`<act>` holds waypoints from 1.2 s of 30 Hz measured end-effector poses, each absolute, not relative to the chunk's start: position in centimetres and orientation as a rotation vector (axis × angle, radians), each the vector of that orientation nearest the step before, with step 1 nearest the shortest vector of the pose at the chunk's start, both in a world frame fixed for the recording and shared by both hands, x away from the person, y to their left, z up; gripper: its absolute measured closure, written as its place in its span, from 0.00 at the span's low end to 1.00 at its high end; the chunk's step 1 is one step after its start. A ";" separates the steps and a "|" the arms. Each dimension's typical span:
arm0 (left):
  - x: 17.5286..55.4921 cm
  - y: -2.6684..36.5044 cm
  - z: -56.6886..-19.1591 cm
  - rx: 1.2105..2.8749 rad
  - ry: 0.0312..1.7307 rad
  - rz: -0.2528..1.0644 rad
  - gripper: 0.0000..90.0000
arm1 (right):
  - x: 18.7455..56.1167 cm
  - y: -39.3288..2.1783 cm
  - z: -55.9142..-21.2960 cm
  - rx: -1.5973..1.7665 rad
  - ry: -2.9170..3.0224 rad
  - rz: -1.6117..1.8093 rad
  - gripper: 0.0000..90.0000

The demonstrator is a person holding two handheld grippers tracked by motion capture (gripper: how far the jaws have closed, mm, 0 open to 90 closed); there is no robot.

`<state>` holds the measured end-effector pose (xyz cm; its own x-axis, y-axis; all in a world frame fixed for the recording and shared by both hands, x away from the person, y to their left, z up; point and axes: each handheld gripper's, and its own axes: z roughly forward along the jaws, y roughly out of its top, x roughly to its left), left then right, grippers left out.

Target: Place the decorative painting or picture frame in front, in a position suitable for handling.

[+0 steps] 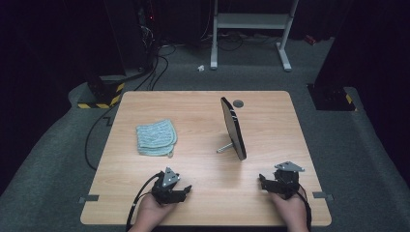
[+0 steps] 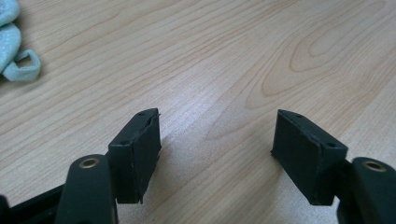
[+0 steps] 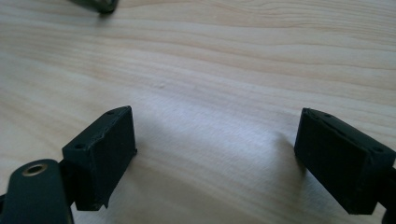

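Cloth (image 1: 156,138), a folded pale blue-green one, lies flat on the left half of the wooden table (image 1: 193,193), beyond the left gripper (image 1: 180,190) and nearest to it, so it reads as the thing about to be handled. A small mirror (image 1: 234,128) stands upright on its stand near the table's middle, edge-on to the high camera, probably set there so its face can be wiped. Both grippers rest low at the near edge, well apart from cloth and mirror alike, in what looks like a ready pose. The left gripper's jaws stand wide with only bare wood between them; in the left gripper view a corner of the cloth and its hanging loop (image 2: 24,65) sit at the upper left. The right gripper (image 1: 263,182) likewise has its jaws spread wide over empty tabletop, holding nothing. A dark round plug (image 1: 237,103) sits in the table's far edge behind the mirror.
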<state>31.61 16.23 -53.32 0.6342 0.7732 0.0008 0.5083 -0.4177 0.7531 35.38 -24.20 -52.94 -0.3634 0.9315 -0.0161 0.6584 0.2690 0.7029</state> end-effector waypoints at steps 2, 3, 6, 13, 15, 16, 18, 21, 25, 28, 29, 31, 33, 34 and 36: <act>31.6 16.3 -53.3 2.102 1.008 0.453 0.36 | 35.3 -24.1 -52.9 1.420 2.130 0.862 0.13; 31.7 16.3 -53.3 2.092 1.014 0.448 0.36 | 35.3 -24.1 -52.9 1.419 2.132 0.861 0.13; 31.7 16.5 -53.3 2.083 1.024 0.439 0.36 | 35.2 -24.1 -52.9 1.416 2.134 0.862 0.13; 31.7 16.4 -53.3 2.089 1.018 0.447 0.35 | 35.2 -24.1 -52.9 1.416 2.134 0.863 0.13; 31.7 16.3 -53.3 2.104 1.009 0.453 0.34 | 35.2 -24.1 -52.9 1.416 2.134 0.863 0.13; 31.7 16.3 -53.3 2.109 1.004 0.460 0.34 | 35.2 -24.1 -52.9 1.416 2.134 0.863 0.13; 31.7 16.3 -53.3 2.109 1.003 0.457 0.34 | 35.2 -24.1 -52.9 1.416 2.134 0.863 0.13; 31.7 16.3 -53.3 2.111 1.001 0.459 0.33 | 35.2 -24.1 -52.9 1.420 2.132 0.863 0.13; 31.7 16.3 -53.3 2.111 1.002 0.462 0.33 | 35.2 -24.1 -52.9 1.420 2.132 0.863 0.13; 31.7 16.3 -53.3 2.106 1.008 0.463 0.35 | 35.2 -24.1 -52.9 1.417 2.133 0.863 0.13; 31.7 16.3 -53.3 2.106 1.008 0.463 0.36 | 35.2 -24.1 -52.9 1.417 2.133 0.863 0.13; 31.7 16.3 -53.3 2.104 1.009 0.465 0.36 | 35.2 -24.1 -52.9 1.420 2.132 0.863 0.13; 31.7 16.3 -53.3 2.102 1.012 0.464 0.37 | 35.2 -24.1 -52.9 1.421 2.132 0.863 0.13; 31.7 16.3 -53.3 2.103 1.012 0.464 0.37 | 35.2 -24.1 -52.9 1.416 2.133 0.863 0.13; 31.6 16.4 -53.3 2.102 1.013 0.467 0.37 | 35.2 -24.1 -52.9 1.415 2.134 0.864 0.14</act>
<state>31.64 16.36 -53.31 0.6214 0.7835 0.0049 0.5125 -0.4112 0.7538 35.20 -24.12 -52.94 -0.3824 0.9238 -0.0171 0.6519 0.2828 0.7035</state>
